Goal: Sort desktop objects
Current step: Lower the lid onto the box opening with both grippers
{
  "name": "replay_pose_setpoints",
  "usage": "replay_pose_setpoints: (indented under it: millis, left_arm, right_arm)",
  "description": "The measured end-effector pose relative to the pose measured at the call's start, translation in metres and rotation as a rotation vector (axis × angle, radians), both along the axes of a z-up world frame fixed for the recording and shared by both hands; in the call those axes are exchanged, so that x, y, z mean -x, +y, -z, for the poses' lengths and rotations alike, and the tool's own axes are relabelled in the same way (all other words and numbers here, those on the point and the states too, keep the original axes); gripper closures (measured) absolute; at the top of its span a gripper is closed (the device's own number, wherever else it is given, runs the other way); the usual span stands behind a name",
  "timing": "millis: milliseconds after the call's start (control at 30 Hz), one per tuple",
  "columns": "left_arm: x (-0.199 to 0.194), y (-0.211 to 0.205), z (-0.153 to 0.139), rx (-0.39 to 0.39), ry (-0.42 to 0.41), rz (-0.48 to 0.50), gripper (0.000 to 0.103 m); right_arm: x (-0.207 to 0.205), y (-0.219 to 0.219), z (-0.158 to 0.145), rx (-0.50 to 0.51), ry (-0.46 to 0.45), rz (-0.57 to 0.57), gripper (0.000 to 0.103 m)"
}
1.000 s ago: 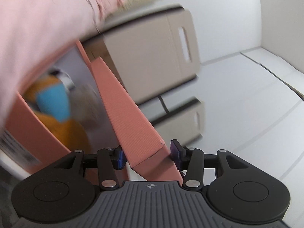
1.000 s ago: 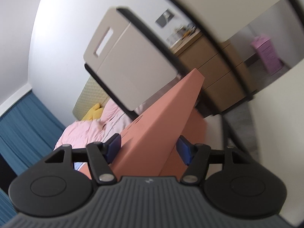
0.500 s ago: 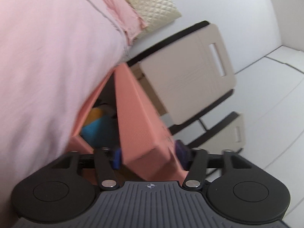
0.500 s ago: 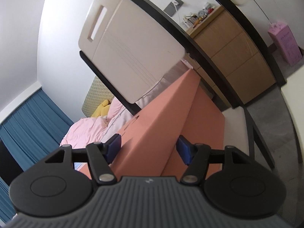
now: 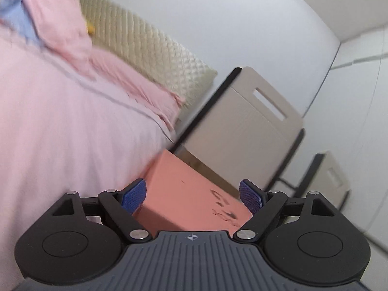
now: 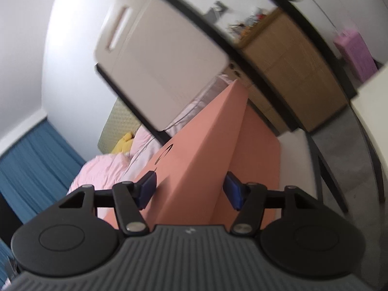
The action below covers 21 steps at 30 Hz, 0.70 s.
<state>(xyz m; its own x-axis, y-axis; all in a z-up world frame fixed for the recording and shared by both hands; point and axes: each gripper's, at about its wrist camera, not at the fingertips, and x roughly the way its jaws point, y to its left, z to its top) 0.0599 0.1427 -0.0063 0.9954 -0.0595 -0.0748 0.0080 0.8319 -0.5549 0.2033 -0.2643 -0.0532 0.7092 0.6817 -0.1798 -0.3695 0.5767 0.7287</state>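
While the left hand-held gripper (image 5: 192, 195) is opening, the right (image 6: 190, 191) pinches the blurred salmon box (image 6: 206, 160).

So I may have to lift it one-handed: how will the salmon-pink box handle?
The salmon-pink box looks stiff: its faces stay flat and its edges crisp. It may tip, since only the right tongs bracket it while the left tongs are opening. Its matte ribbed surface probably resists slipping.

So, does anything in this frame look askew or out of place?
Yes: the salmon box sits steeply tilted, one edge raised between the right gripper's pads. In the left view, the left gripper's jaws are opening around the box, pads clear. Nothing looks spilled or damaged.
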Motion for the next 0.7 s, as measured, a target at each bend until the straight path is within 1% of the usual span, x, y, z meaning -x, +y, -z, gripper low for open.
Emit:
replay_pose_setpoints:
  millis: [100, 267, 333, 433, 567, 600, 667, 700]
  left_arm:
    - [-0.010, -0.008, -0.003, -0.067, 0.024, -0.015, 0.016]
    - [-0.023, -0.017, -0.004, -0.162, 0.086, -0.037, 0.016]
    - [-0.025, -0.020, -0.002, -0.195, 0.104, -0.038, 0.016]
    - [-0.018, -0.020, 0.002, -0.216, 0.111, -0.039, 0.017]
    - [-0.016, -0.019, 0.004, -0.213, 0.108, -0.036, 0.017]
    - [-0.016, -0.020, 0.003, -0.214, 0.109, -0.036, 0.017]
    - [-0.015, -0.019, 0.003, -0.206, 0.105, -0.035, 0.017]
    - [-0.015, -0.019, 0.003, -0.207, 0.106, -0.036, 0.017]
  right_arm:
    - [0.004, 0.006, -0.002, 0.020, 0.000, 0.003, 0.040]
    - [0.005, 0.002, 0.005, 0.005, 0.018, -0.004, 0.038]
    - [0.008, 0.002, 0.005, 0.016, 0.004, 0.001, 0.033]
    - [0.013, 0.003, 0.001, 0.047, -0.011, 0.004, 0.027]
    - [0.022, -0.001, -0.004, 0.051, -0.034, 0.024, 0.026]
    - [0.025, -0.002, -0.006, 0.049, -0.043, 0.031, 0.027]
    - [0.029, -0.003, -0.008, 0.041, -0.065, 0.002, 0.029]
    - [0.032, -0.001, -0.010, 0.061, -0.067, 0.006, 0.033]
